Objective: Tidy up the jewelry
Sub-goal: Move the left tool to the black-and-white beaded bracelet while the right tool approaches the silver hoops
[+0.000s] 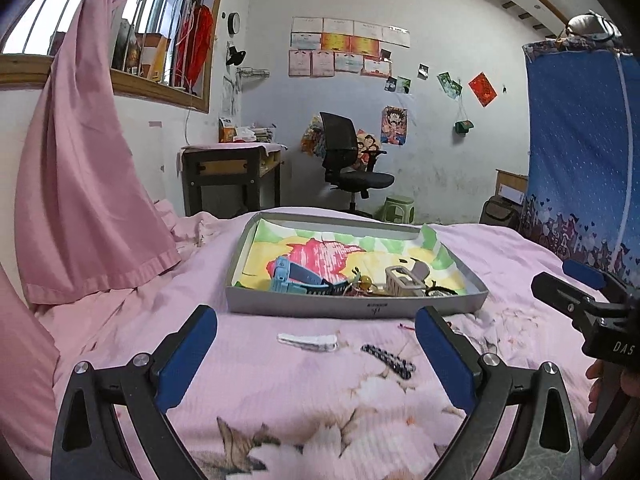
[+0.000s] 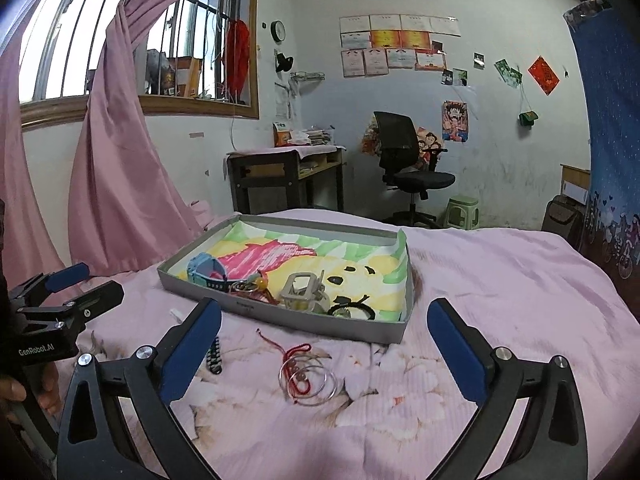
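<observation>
Jewelry lies in two places on the bed point(image 2: 500, 280): some pieces already sit in the shallow grey tray point(image 2: 280, 320) lined with a coloured drawing, and others rest loose on the pink bedspread just in front of it. Inside the tray are a blue watch point(image 2: 206, 270), a square pale-framed piece point(image 2: 302, 290) and a dark hair tie point(image 2: 352, 308), crowded toward the near wall. Outside it lie a red cord tangled with thin silver bangles point(image 2: 308, 380), a black-and-white beaded strip point(image 1: 388, 358) and a white hair clip point(image 1: 308, 342).

The left gripper point(image 1: 316, 354) hovers above the clip and the beaded strip, its jaws spread wide and holding nothing. The right gripper point(image 2: 324, 350) hangs over the bangles, jaws likewise released and empty.

The step in hand appears to be picking up a loose piece. For the bangles, the right jaws would do best to come straight down and close across the cord and the rings together, since thin wire on soft fabric may slip out or drag the cloth up. The clip looks easier to take across its narrow width. Dropping each piece in the tray's free far half would avoid further tangling.
</observation>
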